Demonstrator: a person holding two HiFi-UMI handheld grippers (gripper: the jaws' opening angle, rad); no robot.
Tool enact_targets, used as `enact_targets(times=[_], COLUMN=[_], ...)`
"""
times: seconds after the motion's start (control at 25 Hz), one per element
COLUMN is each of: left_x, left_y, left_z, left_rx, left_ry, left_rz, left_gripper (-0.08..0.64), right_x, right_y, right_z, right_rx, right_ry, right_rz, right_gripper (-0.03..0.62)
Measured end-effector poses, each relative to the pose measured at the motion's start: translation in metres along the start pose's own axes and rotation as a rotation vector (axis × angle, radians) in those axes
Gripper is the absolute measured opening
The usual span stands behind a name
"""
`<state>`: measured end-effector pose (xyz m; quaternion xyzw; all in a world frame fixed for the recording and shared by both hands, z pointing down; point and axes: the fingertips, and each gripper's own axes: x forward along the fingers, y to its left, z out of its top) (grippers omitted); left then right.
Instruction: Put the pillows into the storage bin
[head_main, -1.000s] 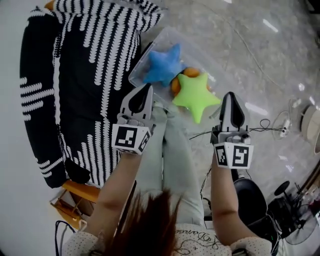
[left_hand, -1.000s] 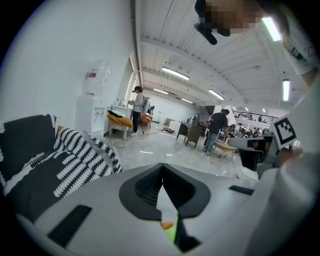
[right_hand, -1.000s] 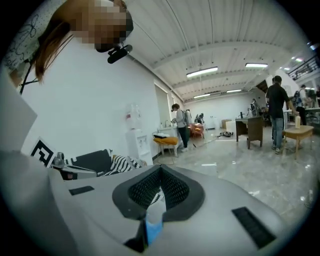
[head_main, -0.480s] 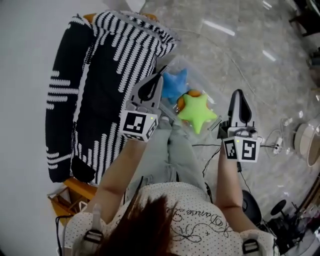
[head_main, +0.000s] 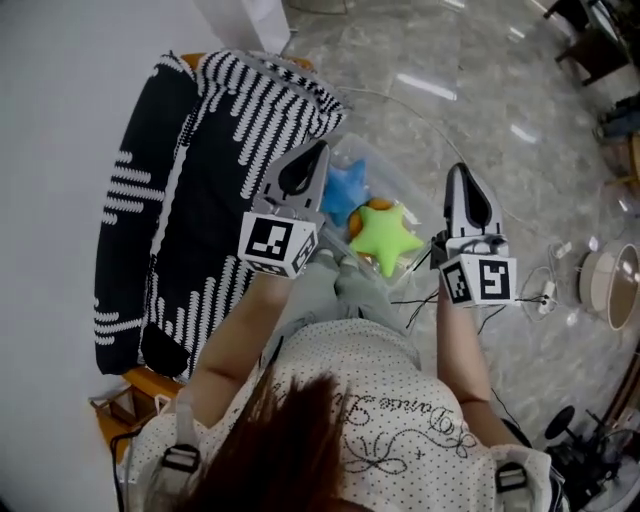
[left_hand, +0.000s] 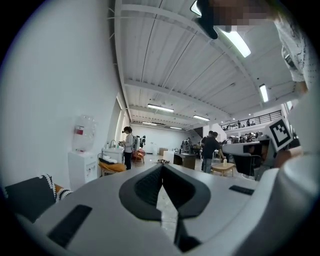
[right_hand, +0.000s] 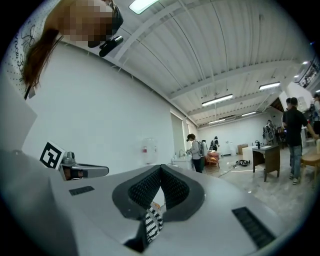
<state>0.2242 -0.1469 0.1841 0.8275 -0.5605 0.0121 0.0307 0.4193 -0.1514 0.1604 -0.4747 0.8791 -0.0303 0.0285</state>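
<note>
In the head view a clear storage bin (head_main: 402, 181) stands on the floor in front of the person's knees. It holds a blue star pillow (head_main: 347, 190), a green star pillow (head_main: 385, 236) and an orange pillow (head_main: 378, 206) that is mostly covered by the green one. My left gripper (head_main: 319, 149) is held high above the bin's left side, shut, nothing in it. My right gripper (head_main: 458, 169) is level with it to the right of the bin, also shut and empty. Both gripper views look level across the room, with the left gripper's (left_hand: 162, 166) and the right gripper's (right_hand: 160, 167) jaws pressed together.
A black-and-white striped cover (head_main: 190, 180) drapes a seat to the left of the bin, against a white wall. Cables (head_main: 520, 298) and a round device (head_main: 610, 285) lie on the marble floor at right. A water dispenser (left_hand: 82, 150) and distant people show in the gripper views.
Both grippers have risen well above the bin and stayed shut. The person has straightened up, so the bin and its pillows look smaller and farther below.
</note>
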Motion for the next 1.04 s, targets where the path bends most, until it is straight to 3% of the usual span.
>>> enact_targets(times=[0.24,1.04], left_x=[-0.004,-0.002], left_y=[-0.010,-0.013], left_z=[0.014,0.014], left_rx=[0.005,0.012], left_ry=[-0.024,-0.010], left_rz=[0.001,0.012], left_gripper=[0.005,0.005], right_x=[-0.004,0.000], right_y=[0.009,0.003], right_z=[0.016,0.011], right_rx=[-0.055,-0.042], right_ry=[-0.006,0.005], right_rz=[0.027,0.021], right_gripper=[0.011,0.011])
